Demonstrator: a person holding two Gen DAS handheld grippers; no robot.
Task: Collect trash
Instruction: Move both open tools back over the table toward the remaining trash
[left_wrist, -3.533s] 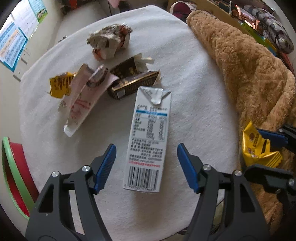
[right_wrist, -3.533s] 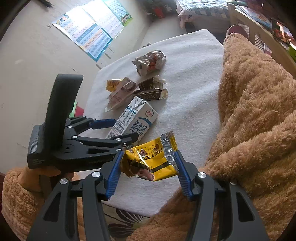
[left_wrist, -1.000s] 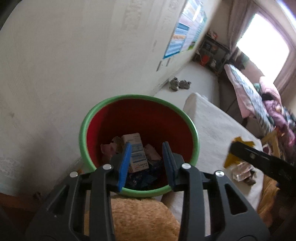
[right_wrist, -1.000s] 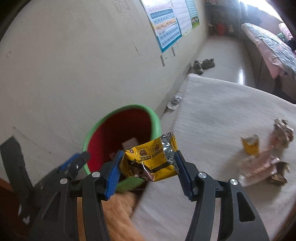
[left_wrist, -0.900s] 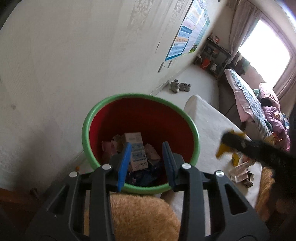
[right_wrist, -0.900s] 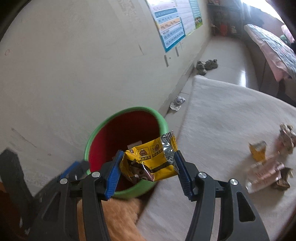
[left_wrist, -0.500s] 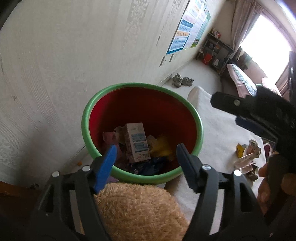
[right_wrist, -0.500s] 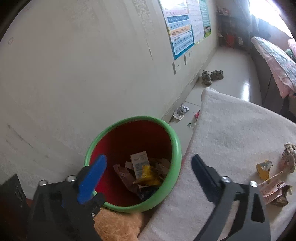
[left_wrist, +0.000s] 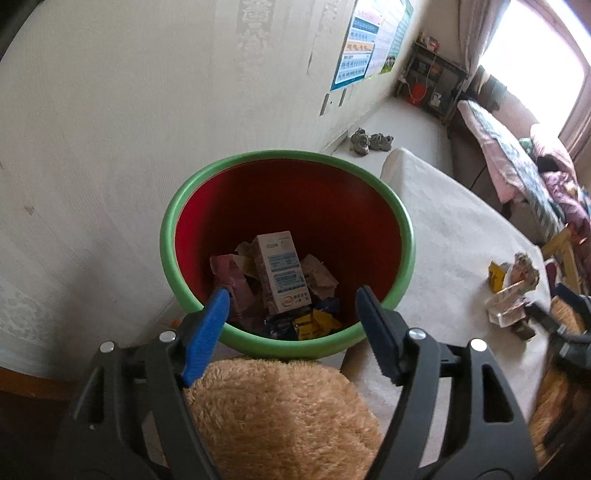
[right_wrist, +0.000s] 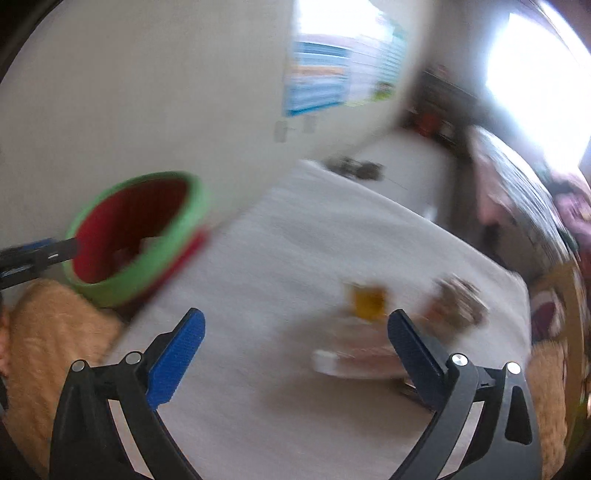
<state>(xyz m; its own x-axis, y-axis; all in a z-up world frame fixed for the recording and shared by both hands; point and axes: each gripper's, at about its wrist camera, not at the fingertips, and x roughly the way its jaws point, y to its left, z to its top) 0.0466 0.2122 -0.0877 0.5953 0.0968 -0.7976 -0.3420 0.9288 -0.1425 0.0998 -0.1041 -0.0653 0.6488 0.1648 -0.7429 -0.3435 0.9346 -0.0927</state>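
Observation:
The green-rimmed red bin (left_wrist: 288, 157) stands by the wall below my left gripper (left_wrist: 291, 314), whose jaws are opening with nothing between them. Inside the bin lie a white and blue milk carton (left_wrist: 280, 269), a yellow snack wrapper (left_wrist: 314, 325) and other scraps. My right gripper (right_wrist: 295, 321) hangs over the white table (right_wrist: 258, 266), its jaws opening wide and empty. The right wrist view is blurred. Ahead of it lie a small yellow wrapper (right_wrist: 369, 299), a crumpled wrapper (right_wrist: 458, 302) and a pale flat packet (right_wrist: 354, 358). The bin (right_wrist: 140, 236) is at its left.
A brown fleece blanket (left_wrist: 280, 413) bulges under my left gripper, at the table's near edge. The wall with a poster (left_wrist: 362, 55) is close behind the bin. Shoes (left_wrist: 369, 140) lie on the floor beyond. A bed (left_wrist: 517, 166) stands at the far right.
My left gripper opened over the bin, where the milk carton lies. My right gripper let the yellow wrapper fall into the bin, then swung right, over the table's trash.

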